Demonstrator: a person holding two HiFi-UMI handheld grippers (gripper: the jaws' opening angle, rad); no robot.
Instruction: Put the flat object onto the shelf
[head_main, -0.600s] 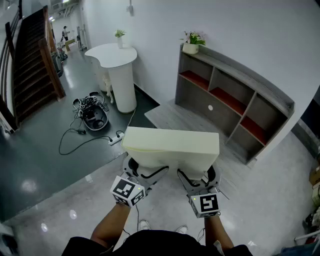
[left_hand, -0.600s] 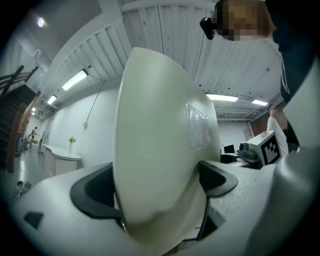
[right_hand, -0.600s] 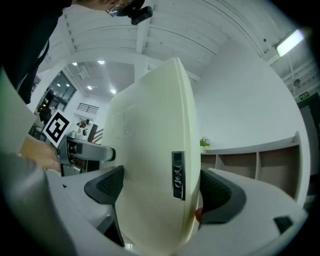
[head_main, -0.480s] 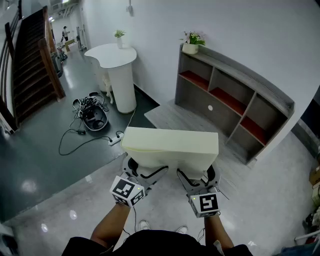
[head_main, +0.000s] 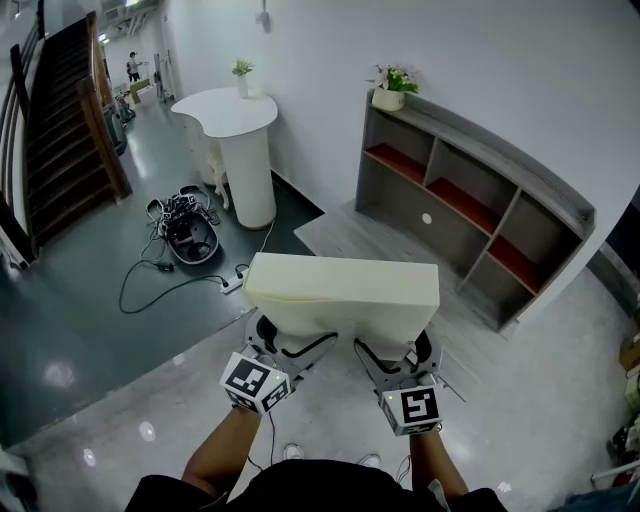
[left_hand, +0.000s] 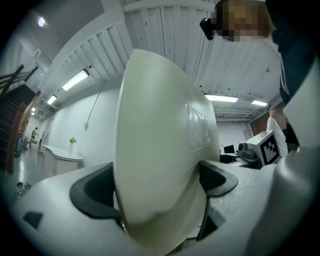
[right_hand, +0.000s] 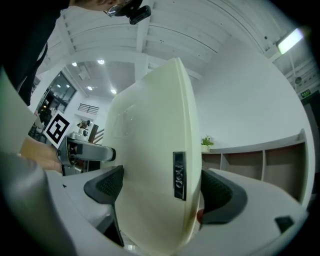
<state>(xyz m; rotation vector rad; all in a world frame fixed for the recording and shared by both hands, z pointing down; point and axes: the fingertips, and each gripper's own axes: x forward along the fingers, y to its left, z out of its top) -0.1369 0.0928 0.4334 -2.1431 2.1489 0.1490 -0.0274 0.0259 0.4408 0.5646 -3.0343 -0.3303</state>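
head view looks steeply down from above; tool views look close-up at the shared cream slab (head_main: 340, 290).

The grey shelf (head_main: 478, 190), the potted plant (head_main: 392, 84) on its top and the white round table (head_main: 228, 112) all sit slightly further right in the head view than half a second ago. The shelf's near end also lies a touch lower.

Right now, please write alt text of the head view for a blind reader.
A left gripper and a right gripper each clamp the near edge of a cream pad. Ahead stands a grey shelf with a potted plant on top.
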